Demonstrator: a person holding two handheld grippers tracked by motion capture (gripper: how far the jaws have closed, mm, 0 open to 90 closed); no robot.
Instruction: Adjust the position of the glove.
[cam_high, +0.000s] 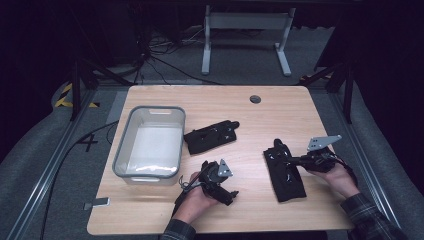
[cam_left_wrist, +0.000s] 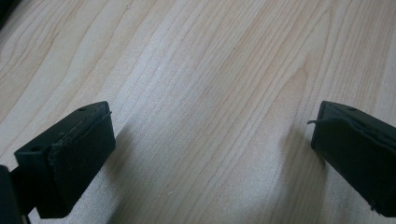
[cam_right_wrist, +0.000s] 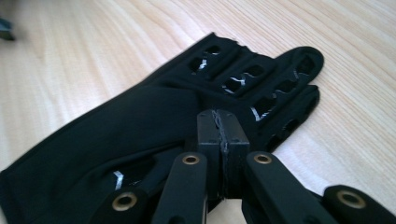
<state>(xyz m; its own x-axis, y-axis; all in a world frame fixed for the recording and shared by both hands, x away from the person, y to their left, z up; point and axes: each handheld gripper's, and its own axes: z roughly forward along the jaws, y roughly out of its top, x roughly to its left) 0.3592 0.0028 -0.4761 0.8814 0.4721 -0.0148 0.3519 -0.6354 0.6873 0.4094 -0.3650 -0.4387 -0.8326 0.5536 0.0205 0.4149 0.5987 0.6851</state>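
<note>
right gripper (cam_high: 295, 161) has its jaws pinched together at the right edge of the near glove (cam_high: 284, 171), which runs near-to-far; left gripper (cam_high: 220, 192) sits farther left, jaws apart over bare table (cam_left_wrist: 210, 84)

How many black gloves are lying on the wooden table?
2. One black fabric glove lies beside the clear plastic bin; the other black fabric glove lies at the right hand-held gripper. None appears hidden.

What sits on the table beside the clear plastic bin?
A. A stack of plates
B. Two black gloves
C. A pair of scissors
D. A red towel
B: one black glove lies right of the bin, the other glove by the right gripper.
</note>
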